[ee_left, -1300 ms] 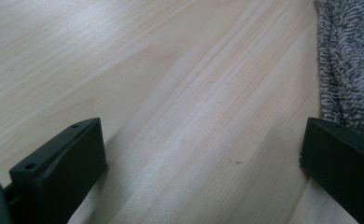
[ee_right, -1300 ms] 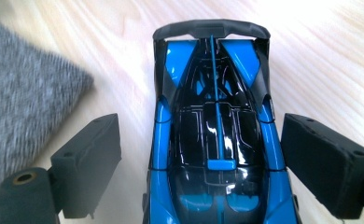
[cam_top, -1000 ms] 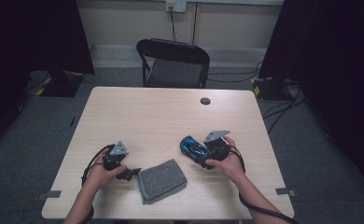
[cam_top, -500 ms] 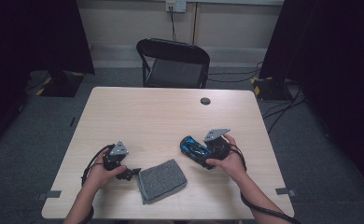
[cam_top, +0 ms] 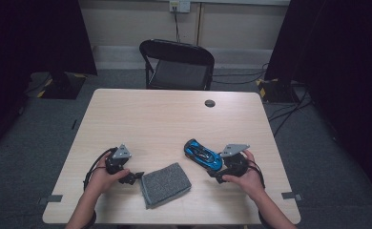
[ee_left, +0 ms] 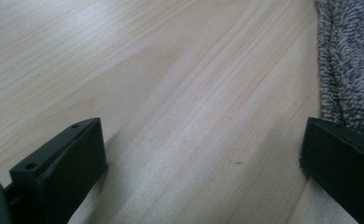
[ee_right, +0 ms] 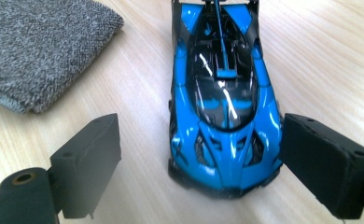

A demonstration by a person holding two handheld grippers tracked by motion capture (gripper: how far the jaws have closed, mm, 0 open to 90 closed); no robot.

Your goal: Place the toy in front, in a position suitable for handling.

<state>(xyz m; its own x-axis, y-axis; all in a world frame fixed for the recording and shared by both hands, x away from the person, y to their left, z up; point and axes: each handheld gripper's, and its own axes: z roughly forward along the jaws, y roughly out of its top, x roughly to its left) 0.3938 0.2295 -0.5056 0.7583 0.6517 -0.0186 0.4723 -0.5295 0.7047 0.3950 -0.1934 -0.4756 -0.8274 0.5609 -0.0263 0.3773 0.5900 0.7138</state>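
Between the spread jaws of the right claw (ee_right: 199, 154), blue toy car (ee_right: 224, 93)

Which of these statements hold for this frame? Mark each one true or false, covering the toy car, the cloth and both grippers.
1. The blue toy car lies between the open jaws of the right gripper. True.
2. The left gripper is shut on the grey cloth. False: its jaws stand wide apart over bare wood, with the cloth edge beside one jaw.
3. The toy car rests on top of the cloth. False: it sits on the table, apart from the cloth.
4. A black folding chair stands at the far side of the table. True.
5. A small dark round thing lies near the table's far edge. True.
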